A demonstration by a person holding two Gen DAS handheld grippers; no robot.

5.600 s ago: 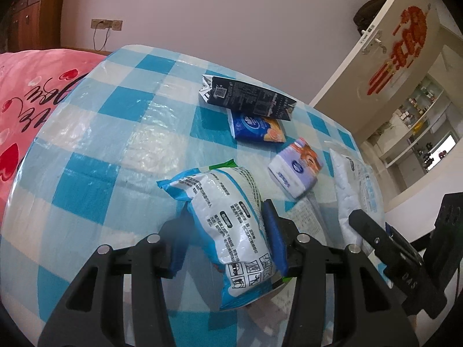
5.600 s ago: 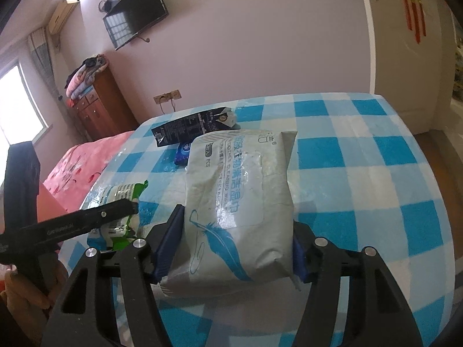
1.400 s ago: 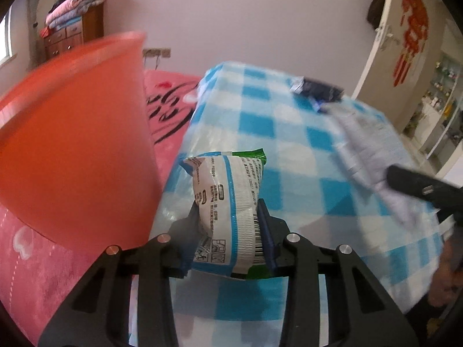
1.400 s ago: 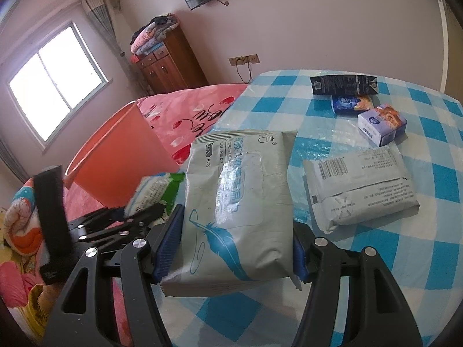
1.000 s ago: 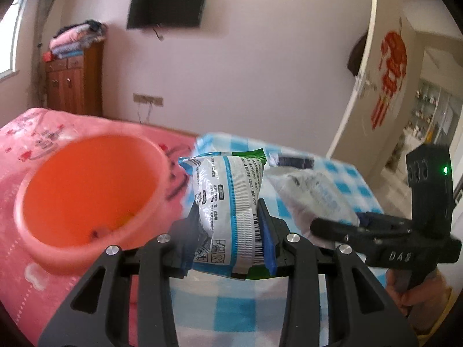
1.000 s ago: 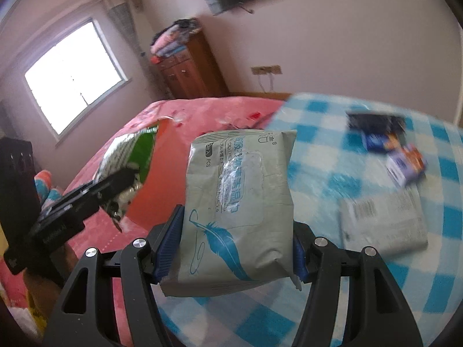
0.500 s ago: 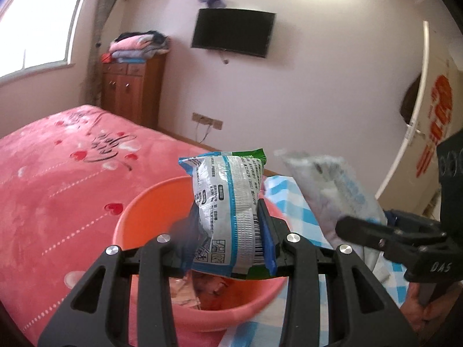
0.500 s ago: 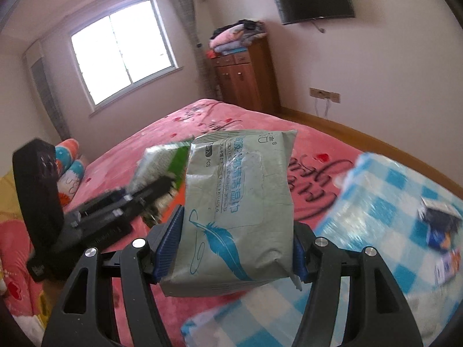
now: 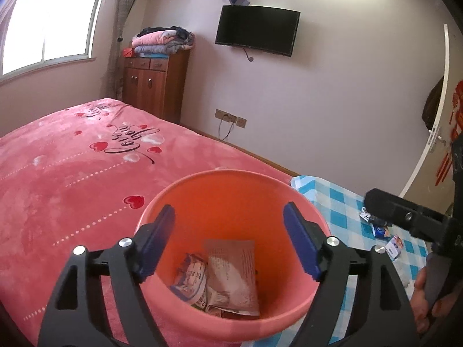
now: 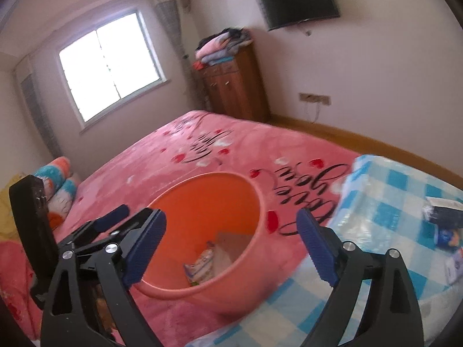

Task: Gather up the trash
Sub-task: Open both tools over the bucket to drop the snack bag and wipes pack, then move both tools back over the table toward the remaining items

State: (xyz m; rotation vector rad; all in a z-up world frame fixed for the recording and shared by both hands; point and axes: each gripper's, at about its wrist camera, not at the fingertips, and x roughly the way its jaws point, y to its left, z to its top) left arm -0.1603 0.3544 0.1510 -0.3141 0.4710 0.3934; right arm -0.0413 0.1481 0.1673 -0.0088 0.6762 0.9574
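Two grippers, both up over the bucket. Left gripper (image 9: 228, 211): jaws spread wide and opening, nothing between the blue ridged pads, touching nothing. Right gripper (image 10: 231, 217): just the same, jaws far apart and opening, nothing pinched, nothing touched. Gripped by a hand (image 9: 425, 297) at the right edge of the left view.

Trash down inside the bucket (image 9: 231, 173). One flat pale packet (image 9: 231, 274) with small print, lying slanted on the bottom. Just beside it on the left, a crinkly blue-and-white packet (image 9: 189, 274). More scraps under them, too dim to tell.

Bucket: round, smooth orange-pink plastic with a wide rolled rim, upright on the bed, right by the worktop's edge. Bed (image 9: 72, 173): soft, fluffy pink blanket with red hearts and curly black writing. Worktop (image 9: 341, 202): shiny cloth in blue and white squares, hanging over the near corner beside the bucket. On it, well apart from the bucket and close together: a black packet (image 9: 366, 215), a small blue packet (image 9: 382, 231) and a little white-and-blue pack (image 9: 395, 245).

Lots of open room above the bucket's mouth and over the bed to the left. Tighter on the right, with both grippers side by side near the rim.
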